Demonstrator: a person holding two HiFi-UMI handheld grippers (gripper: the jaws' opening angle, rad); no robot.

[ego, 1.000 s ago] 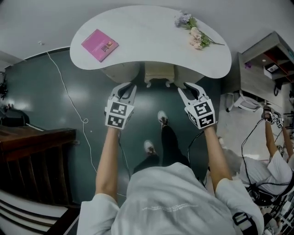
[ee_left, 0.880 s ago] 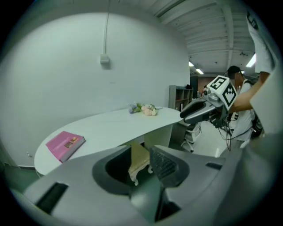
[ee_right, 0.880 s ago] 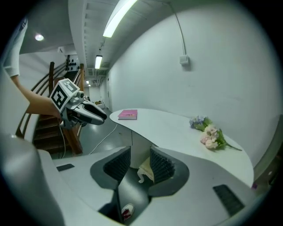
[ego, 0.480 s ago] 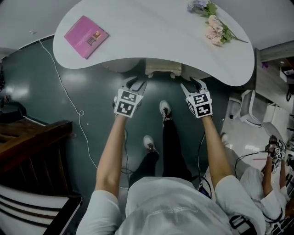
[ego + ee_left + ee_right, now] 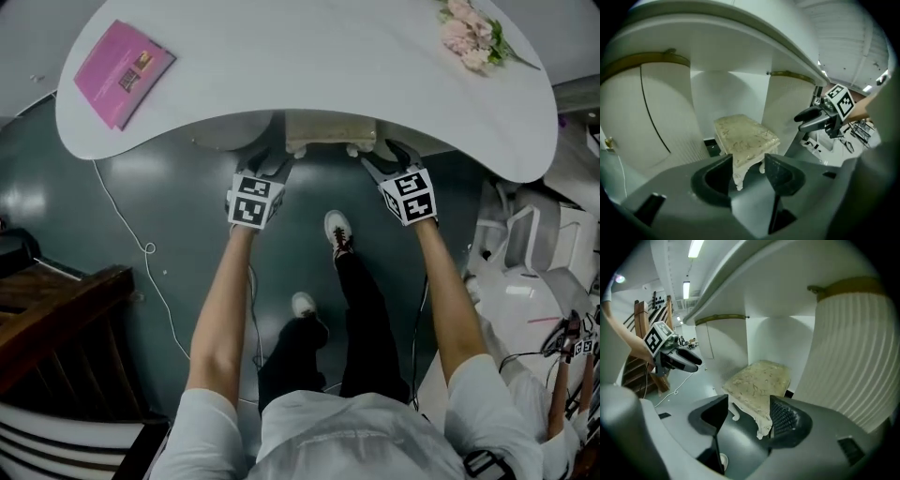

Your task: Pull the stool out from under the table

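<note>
One stool (image 5: 330, 134), cream patterned cushion on white curvy legs, tucked under table (image 5: 309, 66), two grippers, left gripper (image 5: 270, 165) and right gripper (image 5: 386, 157) both opening, each lined up on a stool corner, gripping nothing, one pink book (image 5: 122, 61), one flower bunch (image 5: 473, 33) up top

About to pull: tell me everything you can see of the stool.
The stool is small and rectangular, with a cream, gold-patterned cushioned top and white curved legs. It stands upright on the dark floor, tucked in the table's kneehole between its two white pedestals, only its front edge showing from above. The left gripper and right gripper, jaws opening, frame its front corners; no pad presses on it.
</note>
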